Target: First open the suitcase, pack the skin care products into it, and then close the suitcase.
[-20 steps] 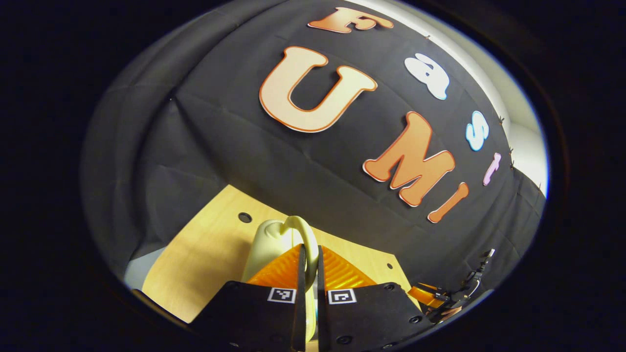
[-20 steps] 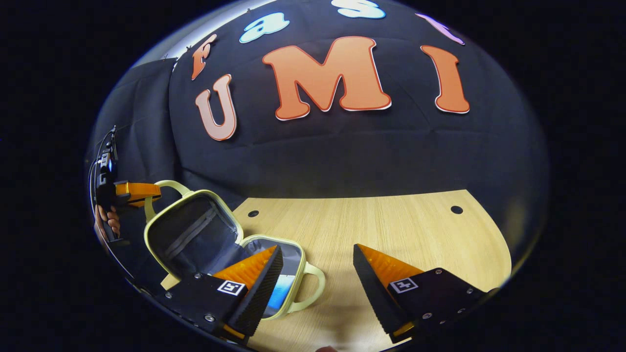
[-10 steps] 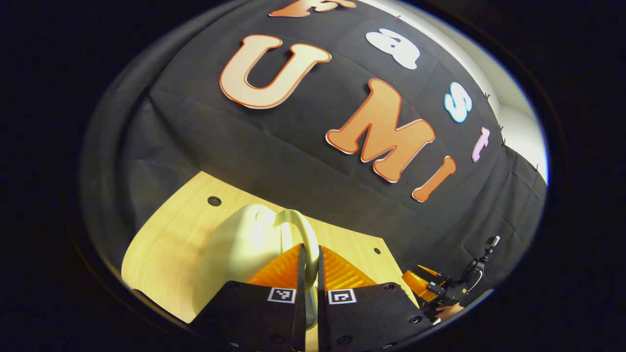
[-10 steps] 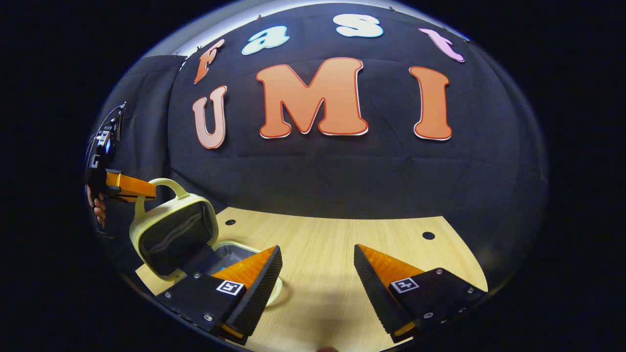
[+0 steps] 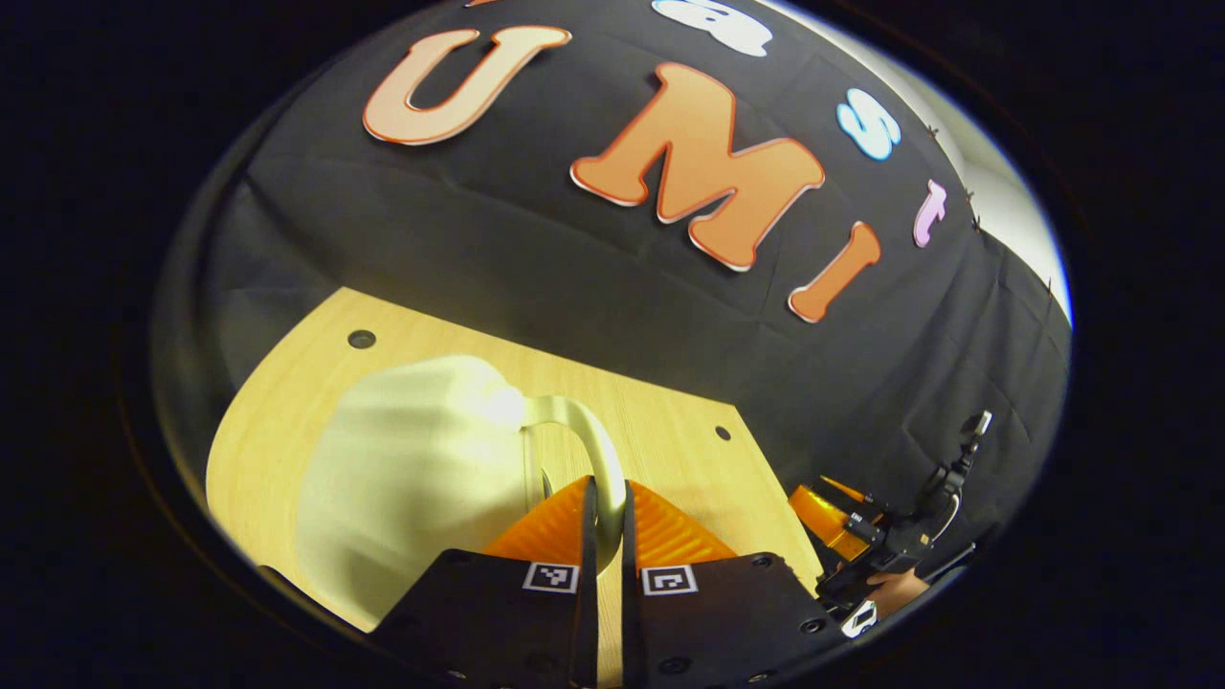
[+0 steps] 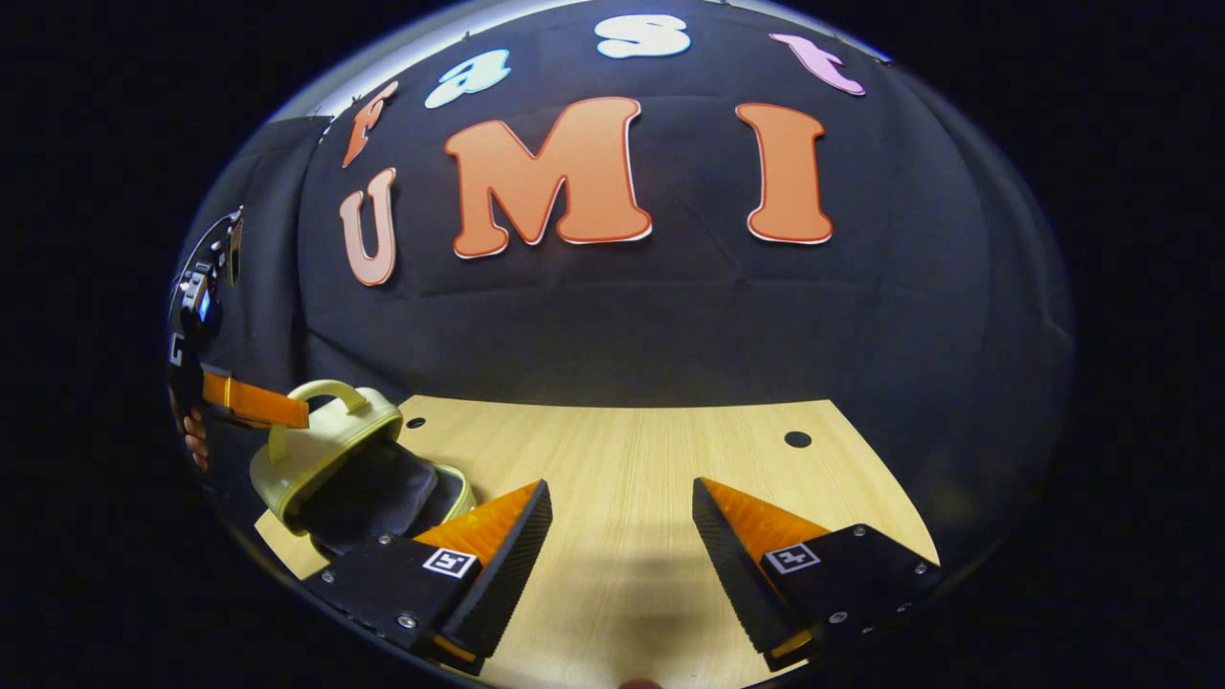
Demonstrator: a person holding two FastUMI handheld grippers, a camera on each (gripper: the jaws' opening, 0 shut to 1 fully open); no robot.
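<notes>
left gripper (image 5: 605,522) clamps handle (image 5: 584,450) | suitcase (image 6: 330,459) lid tilted—part-open | right gripper (image 6: 620,541) agape

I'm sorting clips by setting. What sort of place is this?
Probably a staged recording booth, not a home: black cloth wall, a bare wooden table with drilled holes, and a small suitcase handled by a hand-held gripper.

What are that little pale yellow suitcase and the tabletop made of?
The suitcase looks like smooth moulded plastic or faux leather: its shell has a soft sheen, with dark fabric lining inside. The table looks like light wood or laminate, showing straight grain.
</notes>
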